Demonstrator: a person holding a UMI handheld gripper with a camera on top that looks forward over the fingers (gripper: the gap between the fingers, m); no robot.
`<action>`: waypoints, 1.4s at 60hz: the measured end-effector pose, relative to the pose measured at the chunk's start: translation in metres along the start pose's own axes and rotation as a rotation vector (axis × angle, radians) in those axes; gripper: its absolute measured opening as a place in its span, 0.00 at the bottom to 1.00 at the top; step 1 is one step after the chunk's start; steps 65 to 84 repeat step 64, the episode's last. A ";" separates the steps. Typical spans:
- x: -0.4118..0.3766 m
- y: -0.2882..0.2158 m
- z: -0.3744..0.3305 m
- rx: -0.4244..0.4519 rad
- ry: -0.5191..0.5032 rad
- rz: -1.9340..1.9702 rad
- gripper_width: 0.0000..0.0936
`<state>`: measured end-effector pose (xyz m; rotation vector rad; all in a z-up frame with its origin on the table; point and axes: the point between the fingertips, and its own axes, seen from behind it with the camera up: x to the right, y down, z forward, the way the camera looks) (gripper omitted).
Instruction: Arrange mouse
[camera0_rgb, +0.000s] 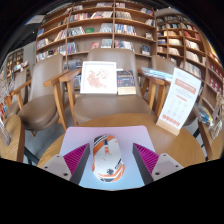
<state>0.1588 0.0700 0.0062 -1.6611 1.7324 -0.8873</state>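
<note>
A white mouse (107, 158) with orange and black markings lies on a pale lavender mat (135, 138) on a round wooden table (180, 148). My gripper (108, 160) is open, with one finger on each side of the mouse. The mouse stands between the magenta pads (146, 158), with a small gap on each side, and rests on the mat. Its near end is hidden below the view's edge.
Wooden chairs stand beyond the table; the middle one holds a white placard (98, 77). Another white placard (180, 98) stands on the table's right side. Bookshelves (100, 25) fill the back wall.
</note>
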 end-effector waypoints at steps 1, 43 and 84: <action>0.001 -0.002 -0.005 0.006 0.003 0.002 0.90; 0.050 0.078 -0.404 0.211 -0.109 -0.023 0.91; 0.082 0.129 -0.447 0.224 -0.079 -0.033 0.92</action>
